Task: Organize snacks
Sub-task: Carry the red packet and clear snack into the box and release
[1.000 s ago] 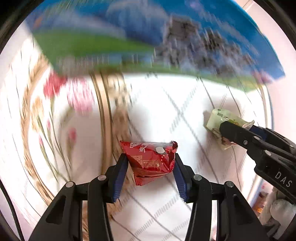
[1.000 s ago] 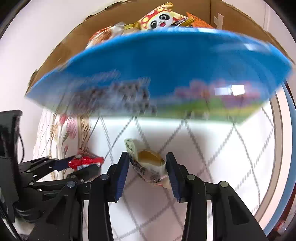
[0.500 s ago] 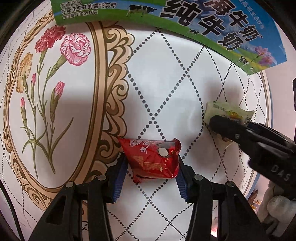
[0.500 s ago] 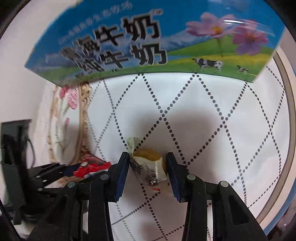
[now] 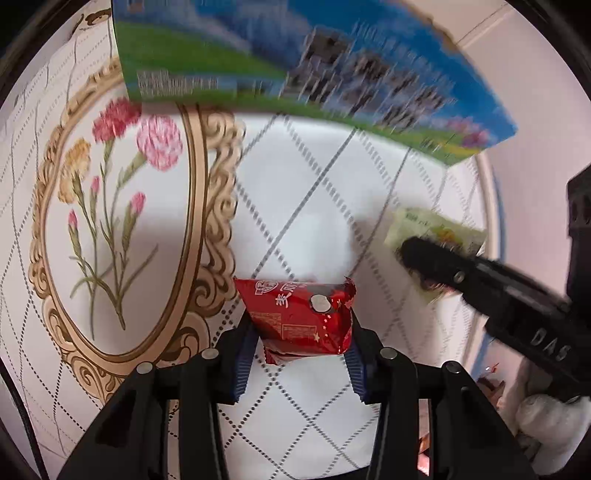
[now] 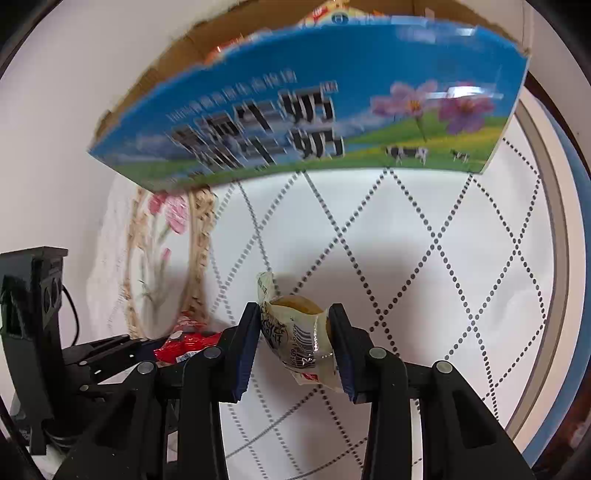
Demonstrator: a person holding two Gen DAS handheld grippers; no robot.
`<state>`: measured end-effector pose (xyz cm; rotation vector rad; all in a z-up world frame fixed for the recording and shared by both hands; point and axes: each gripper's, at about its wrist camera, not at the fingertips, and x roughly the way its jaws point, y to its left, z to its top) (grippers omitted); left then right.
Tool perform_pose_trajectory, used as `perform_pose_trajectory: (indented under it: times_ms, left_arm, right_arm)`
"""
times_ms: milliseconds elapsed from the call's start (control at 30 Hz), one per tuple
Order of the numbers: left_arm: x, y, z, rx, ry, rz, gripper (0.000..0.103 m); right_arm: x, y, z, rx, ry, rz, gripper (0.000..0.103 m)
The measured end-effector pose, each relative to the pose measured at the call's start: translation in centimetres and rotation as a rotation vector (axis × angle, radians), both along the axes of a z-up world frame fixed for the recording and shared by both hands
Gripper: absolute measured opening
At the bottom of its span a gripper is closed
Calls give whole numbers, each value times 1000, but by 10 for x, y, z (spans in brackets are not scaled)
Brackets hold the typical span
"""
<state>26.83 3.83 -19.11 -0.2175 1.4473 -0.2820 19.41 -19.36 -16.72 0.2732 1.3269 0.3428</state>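
My left gripper (image 5: 297, 325) has its jaws pinched on a red snack packet (image 5: 295, 314), gripped by the two side edges so the flat face stays up and the packet hangs free above the counter (image 5: 332, 206). My right gripper (image 6: 295, 343) has its jaws clamped the same way on a pale wrapped pastry (image 6: 295, 332), with the wrapper's crimped end sticking up past the tips. I am carrying one item per hand, side by side and near each other, which I judge saves a trip. Ahead of both stands the blue milk carton box (image 6: 295, 110), its top cut open; more snack bags (image 6: 332, 14) show inside, so I take it as the bin for these two. The box wall is tall, so I expect each packet must be raised over the rim before I let go. The flower-printed cloth (image 5: 118, 206) lies beneath.
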Motion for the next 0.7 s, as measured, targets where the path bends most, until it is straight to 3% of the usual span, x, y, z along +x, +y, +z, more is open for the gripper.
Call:
perform_pose_trajectory:
  times_ms: [300, 433, 567, 700]
  left_arm:
    - [34, -5, 99, -102, -157, -6, 40]
    - [65, 2, 139, -100, -239, -35, 40]
    - [110, -3, 150, -43, -279, -56, 40]
    - [155, -10, 133, 8, -232, -57, 40]
  right_arm:
    - [12, -22, 87, 110, -140, -35, 40]
    - [32, -36, 126, 131, -207, -54, 40]
    - [66, -44, 141, 90, -241, -65, 40]
    - [107, -46, 127, 48, -203, -62, 40]
